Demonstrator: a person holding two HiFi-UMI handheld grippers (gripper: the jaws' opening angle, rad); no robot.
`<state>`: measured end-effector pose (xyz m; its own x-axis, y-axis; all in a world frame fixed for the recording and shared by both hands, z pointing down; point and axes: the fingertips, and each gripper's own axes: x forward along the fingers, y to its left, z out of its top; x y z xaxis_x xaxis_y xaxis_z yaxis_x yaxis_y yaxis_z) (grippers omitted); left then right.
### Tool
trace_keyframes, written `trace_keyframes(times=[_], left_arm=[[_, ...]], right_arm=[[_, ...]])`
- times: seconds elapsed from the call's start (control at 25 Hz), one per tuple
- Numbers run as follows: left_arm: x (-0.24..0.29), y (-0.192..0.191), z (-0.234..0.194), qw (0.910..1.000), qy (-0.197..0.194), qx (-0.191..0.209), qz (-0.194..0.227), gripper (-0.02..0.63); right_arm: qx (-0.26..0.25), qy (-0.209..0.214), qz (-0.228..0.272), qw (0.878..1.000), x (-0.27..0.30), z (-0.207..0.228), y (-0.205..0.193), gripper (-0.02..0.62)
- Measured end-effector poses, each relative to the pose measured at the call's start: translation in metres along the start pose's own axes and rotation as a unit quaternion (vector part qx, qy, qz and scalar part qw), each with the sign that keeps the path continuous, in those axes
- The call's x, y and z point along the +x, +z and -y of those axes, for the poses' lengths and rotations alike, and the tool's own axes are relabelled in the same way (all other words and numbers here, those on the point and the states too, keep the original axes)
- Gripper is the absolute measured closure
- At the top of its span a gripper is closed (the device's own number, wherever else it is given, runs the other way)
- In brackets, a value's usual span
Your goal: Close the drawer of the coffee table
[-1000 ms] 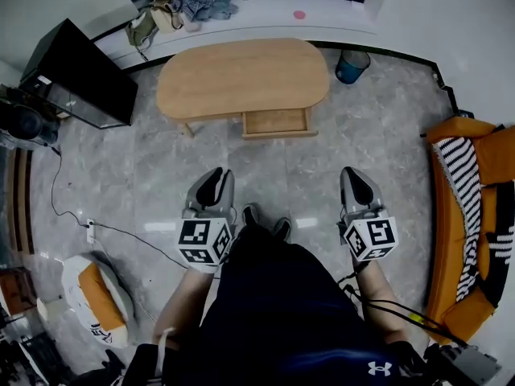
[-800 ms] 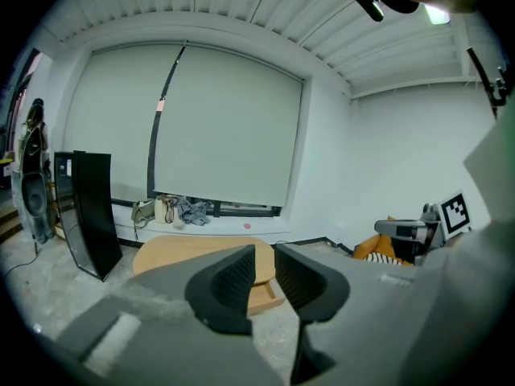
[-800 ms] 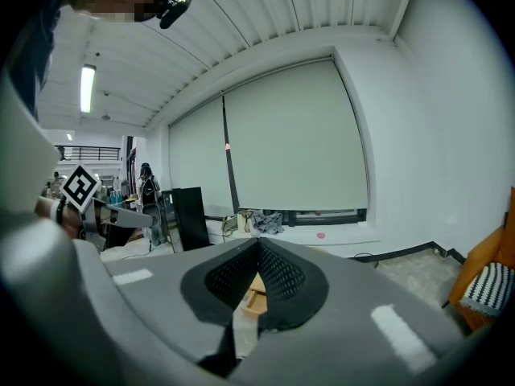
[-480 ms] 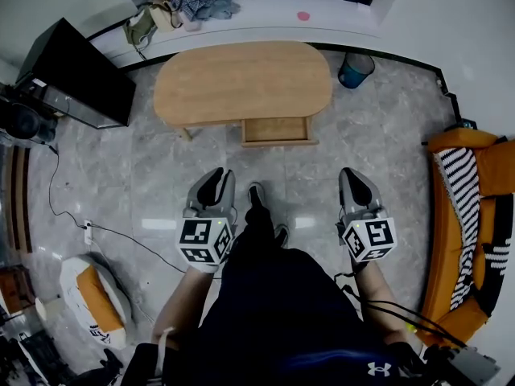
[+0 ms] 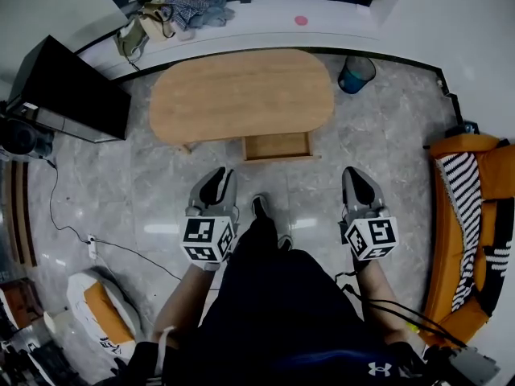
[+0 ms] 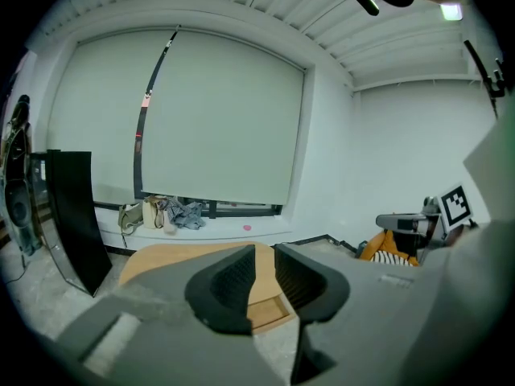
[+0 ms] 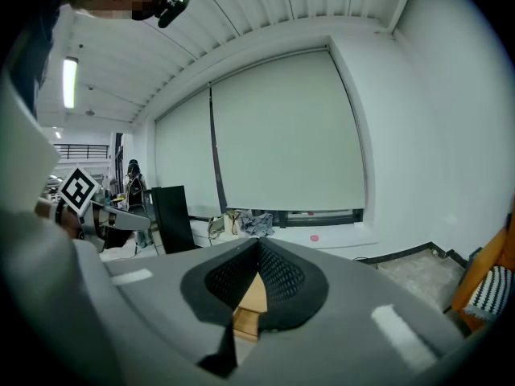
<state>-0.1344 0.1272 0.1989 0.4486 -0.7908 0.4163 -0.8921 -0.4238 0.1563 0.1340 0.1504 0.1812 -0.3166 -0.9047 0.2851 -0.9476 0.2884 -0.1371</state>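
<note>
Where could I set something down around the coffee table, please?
The coffee table top is entirely bare. The floor between the open drawer and the shoes is free. The window ledge is crowded at its left end with clothes and bags.

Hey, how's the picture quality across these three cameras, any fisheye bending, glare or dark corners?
Head view: strong fisheye, so the windowsill bows. Soft light patches glare on the glossy floor, while the coffee table and its open drawer look sharp. Left gripper view: black rounded corners, and the blind has curved edges. Right gripper view: the same dark corners, and a ceiling light burns bright.
</note>
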Motion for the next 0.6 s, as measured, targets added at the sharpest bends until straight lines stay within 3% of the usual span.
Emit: trace_keyframes(times=[0.4, 0.6], left_arm=[[0.064, 0.008, -0.056, 0.9993, -0.018, 0.008, -0.032, 0.523], [0.1, -0.013, -0.085, 0.9984, -0.004, 0.043, -0.038, 0.523]], right_arm=[[-0.001, -0.024, -0.011, 1.0, 0.079, 0.017, 0.016, 0.594], [-0.018, -0.031, -0.036, 0.999, 0.109, 0.043, -0.001, 0.594]])
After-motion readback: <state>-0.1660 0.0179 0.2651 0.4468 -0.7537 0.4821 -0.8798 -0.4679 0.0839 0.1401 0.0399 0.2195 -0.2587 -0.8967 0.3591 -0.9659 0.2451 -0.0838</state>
